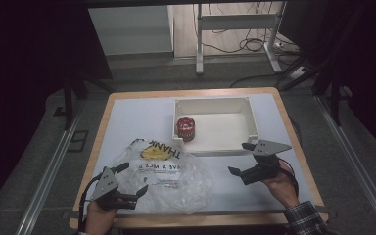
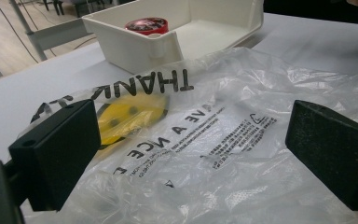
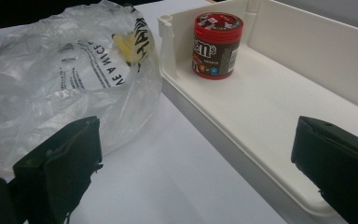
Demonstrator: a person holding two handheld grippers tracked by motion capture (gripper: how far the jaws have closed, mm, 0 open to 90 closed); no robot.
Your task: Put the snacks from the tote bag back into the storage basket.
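Observation:
A crumpled clear plastic bag [image 1: 169, 174] with black print and a yellow smiley lies on the table's front left; the bag [image 2: 214, 140] spreads under my left jaws, and the bag [image 3: 60, 79] sits left in the right gripper view. A red candy tub [image 1: 185, 129] stands upright in the left corner of a white open bin [image 1: 250, 122]; the tub [image 3: 216, 44] and the bin [image 3: 270, 102] are close ahead of the right jaws. My left gripper [image 1: 133, 180] is open at the bag's near left edge. My right gripper [image 1: 241, 157] is open beside the bin's front right corner, holding nothing.
The white tabletop [image 1: 127, 120] has a wooden rim. Bare table [image 1: 245, 196] lies between the bag and my right hand. Beyond the far edge are a metal desk frame [image 1: 235, 29] and cables on the floor. Dark curtains flank both sides.

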